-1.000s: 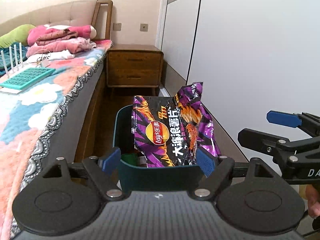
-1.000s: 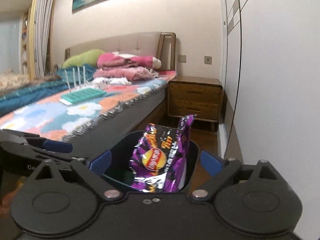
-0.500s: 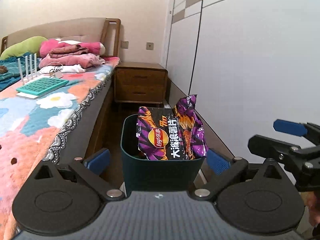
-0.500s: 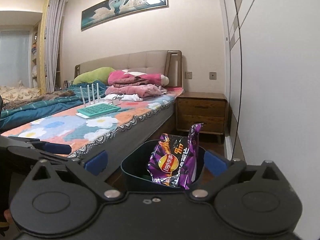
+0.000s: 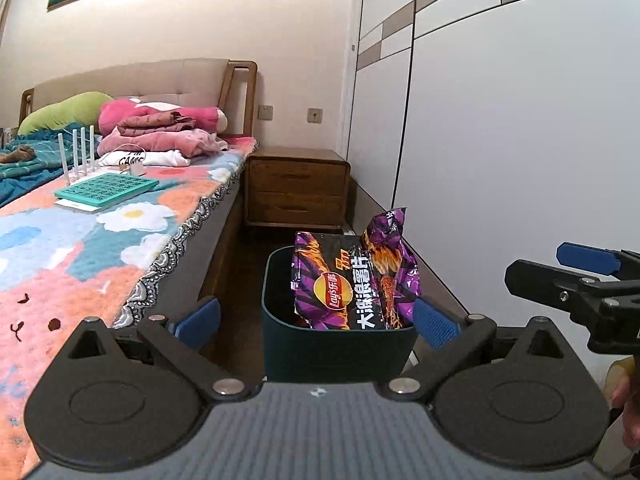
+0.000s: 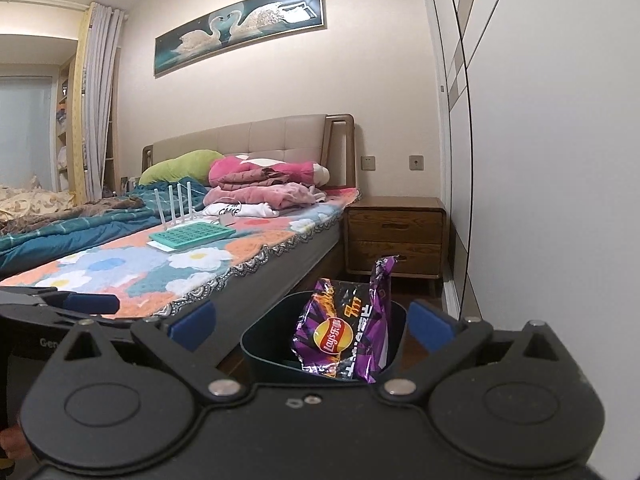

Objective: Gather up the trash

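Observation:
A purple Lay's chip bag (image 5: 352,280) stands upright in a dark teal trash bin (image 5: 336,352) on the floor between the bed and the wardrobe. It also shows in the right wrist view (image 6: 344,332), inside the bin (image 6: 268,344). My left gripper (image 5: 316,320) is open and empty, held back from the bin. My right gripper (image 6: 310,320) is open and empty, also back from the bin; it shows at the right edge of the left wrist view (image 5: 576,276).
A bed (image 5: 100,240) with a flowered cover runs along the left, bearing a teal tray (image 5: 106,190), a white router and folded clothes (image 5: 160,136). A wooden nightstand (image 5: 296,188) stands behind the bin. White wardrobe doors (image 5: 500,160) line the right.
Both grippers have pulled back and risen away from the bin, which now looks smaller and lower in both views. The chip bag stays in the bin. Both grippers remain open.

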The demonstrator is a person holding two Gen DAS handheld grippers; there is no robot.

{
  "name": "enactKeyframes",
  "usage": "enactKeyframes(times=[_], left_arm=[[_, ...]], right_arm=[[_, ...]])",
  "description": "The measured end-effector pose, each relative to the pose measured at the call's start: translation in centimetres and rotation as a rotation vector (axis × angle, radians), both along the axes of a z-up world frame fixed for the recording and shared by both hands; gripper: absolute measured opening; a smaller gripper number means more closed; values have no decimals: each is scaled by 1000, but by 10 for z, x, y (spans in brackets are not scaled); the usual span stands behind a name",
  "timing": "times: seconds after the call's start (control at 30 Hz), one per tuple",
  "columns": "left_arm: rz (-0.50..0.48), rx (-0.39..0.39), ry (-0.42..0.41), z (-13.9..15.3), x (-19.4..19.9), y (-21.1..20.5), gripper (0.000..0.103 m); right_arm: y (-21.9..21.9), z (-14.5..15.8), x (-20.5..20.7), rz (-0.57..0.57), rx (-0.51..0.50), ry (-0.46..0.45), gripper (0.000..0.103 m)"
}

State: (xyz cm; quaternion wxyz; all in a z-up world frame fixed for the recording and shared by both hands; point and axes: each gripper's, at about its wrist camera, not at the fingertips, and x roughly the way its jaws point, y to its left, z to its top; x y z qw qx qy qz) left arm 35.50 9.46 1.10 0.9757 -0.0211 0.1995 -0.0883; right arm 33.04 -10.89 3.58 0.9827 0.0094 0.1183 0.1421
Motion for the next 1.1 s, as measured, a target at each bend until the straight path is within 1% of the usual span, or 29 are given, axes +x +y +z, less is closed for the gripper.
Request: enactKeyframes(times=[0.23, 0.37, 0.67, 0.93, 1.1], left_arm=[[-3, -23, 5, -1, 1, 8, 103], [5, -12, 0, -1, 2, 10, 103], [-2, -20, 13, -3, 3, 11, 103], [-13, -8, -7, -3, -1, 11, 103], [-8, -16, -15, -1, -1, 14, 103]], right_arm=[[5, -1, -2, 0, -21, -1, 103], [8, -1, -1, 5, -31, 0, 103], [10, -2, -2, 11, -36, 11, 103], [10, -1, -4, 20, -36, 2, 103], [10, 1, -6, 22, -33, -3, 103]])
